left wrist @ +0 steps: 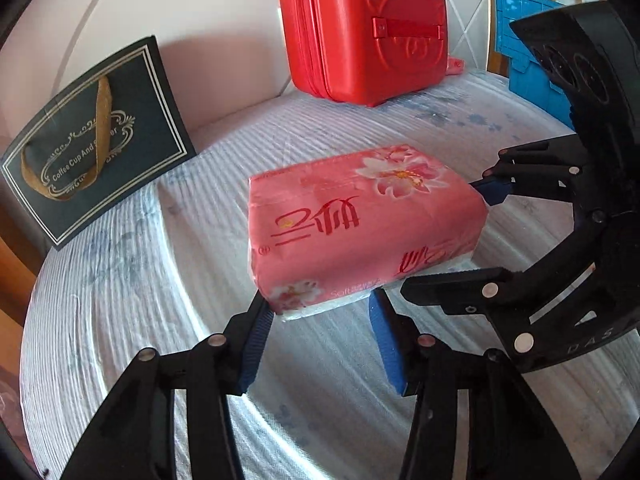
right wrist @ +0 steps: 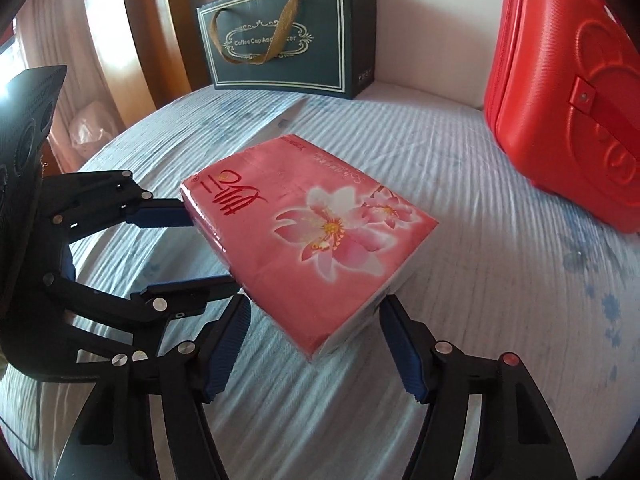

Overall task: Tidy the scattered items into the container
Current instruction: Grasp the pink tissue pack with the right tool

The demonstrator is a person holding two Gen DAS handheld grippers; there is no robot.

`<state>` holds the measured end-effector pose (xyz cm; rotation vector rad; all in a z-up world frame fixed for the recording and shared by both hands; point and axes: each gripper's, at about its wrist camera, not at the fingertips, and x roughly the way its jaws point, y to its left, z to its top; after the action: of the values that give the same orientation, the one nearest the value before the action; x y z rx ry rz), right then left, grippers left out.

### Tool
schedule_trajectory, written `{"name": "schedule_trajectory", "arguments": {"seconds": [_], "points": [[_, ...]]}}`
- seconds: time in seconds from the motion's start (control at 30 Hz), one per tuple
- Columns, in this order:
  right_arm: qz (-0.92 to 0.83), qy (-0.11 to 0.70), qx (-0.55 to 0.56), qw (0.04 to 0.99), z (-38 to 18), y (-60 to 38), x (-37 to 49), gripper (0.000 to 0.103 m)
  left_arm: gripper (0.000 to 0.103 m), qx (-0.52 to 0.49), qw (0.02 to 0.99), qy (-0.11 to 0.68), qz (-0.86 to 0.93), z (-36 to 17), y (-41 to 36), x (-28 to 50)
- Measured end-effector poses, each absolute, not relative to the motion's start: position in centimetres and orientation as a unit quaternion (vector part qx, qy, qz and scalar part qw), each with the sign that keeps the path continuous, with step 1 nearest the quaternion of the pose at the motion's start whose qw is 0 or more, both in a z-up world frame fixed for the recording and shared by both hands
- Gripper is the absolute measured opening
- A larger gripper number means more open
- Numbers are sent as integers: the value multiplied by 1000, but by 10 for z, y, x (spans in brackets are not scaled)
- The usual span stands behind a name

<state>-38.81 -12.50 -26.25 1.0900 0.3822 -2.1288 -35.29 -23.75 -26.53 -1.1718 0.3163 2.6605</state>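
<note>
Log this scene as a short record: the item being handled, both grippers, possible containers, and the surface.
item: pink flower-printed plastic-wrapped tissue pack, between both grippers
left gripper: pads appear pressed on one end of the pack
right gripper: pads appear pressed on the other end
containers nearby: red hard-shell case, looks closed; dark paper gift bag with gold ribbon handle; blue plastic crate
surface: white-and-blue striped bedsheet

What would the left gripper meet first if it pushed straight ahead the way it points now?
The pink tissue pack: its near corner already sits between the left gripper fingers. Beyond it, roughly in line, stands the red case, though depth is hard to judge through the fisheye.
</note>
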Motion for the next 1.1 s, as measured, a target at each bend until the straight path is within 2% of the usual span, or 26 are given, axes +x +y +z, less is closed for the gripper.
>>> {"name": "schedule_trajectory", "arguments": {"seconds": [0.27, 0.4, 0.53, 0.63, 0.77, 0.9, 0.93, 0.97, 1.03, 1.07, 1.1], "points": [[-819, 141, 425, 360, -242, -111, -372, 64, 49, -399, 120, 101, 903, -244, -228, -331], [-813, 92, 431, 380, -230, -89, -362, 63, 49, -392, 136, 97, 905, -234, -223, -316], [-811, 61, 438, 384, -224, -87, -376, 63, 49, -388, 105, 102, 910, -228, -220, -332], [-807, 38, 440, 391, -219, -89, -389, 63, 49, -387, 101, 76, 914, -219, -227, -350], [-804, 42, 451, 385, -219, -94, -414, 63, 49, -391, 98, 70, 913, -220, -231, -380], [-800, 48, 457, 385, -225, -94, -435, 63, 49, -407, 105, 27, 907, -230, -243, -403], [-800, 48, 460, 382, -227, -93, -440, 63, 51, -415, 105, 18, 904, -235, -247, -406], [-802, 46, 460, 377, -229, -90, -444, 64, 59, -417, 105, 8, 903, -240, -251, -406], [-806, 26, 461, 370, -236, -83, -455, 77, 75, -414, 103, -27, 904, -246, -262, -408], [-805, 16, 467, 366, -241, -82, -462, 83, 77, -418, 106, -50, 901, -250, -267, -413], [-803, 12, 473, 363, -246, -83, -468, 83, 77, -424, 113, -73, 896, -253, -272, -417]]}}
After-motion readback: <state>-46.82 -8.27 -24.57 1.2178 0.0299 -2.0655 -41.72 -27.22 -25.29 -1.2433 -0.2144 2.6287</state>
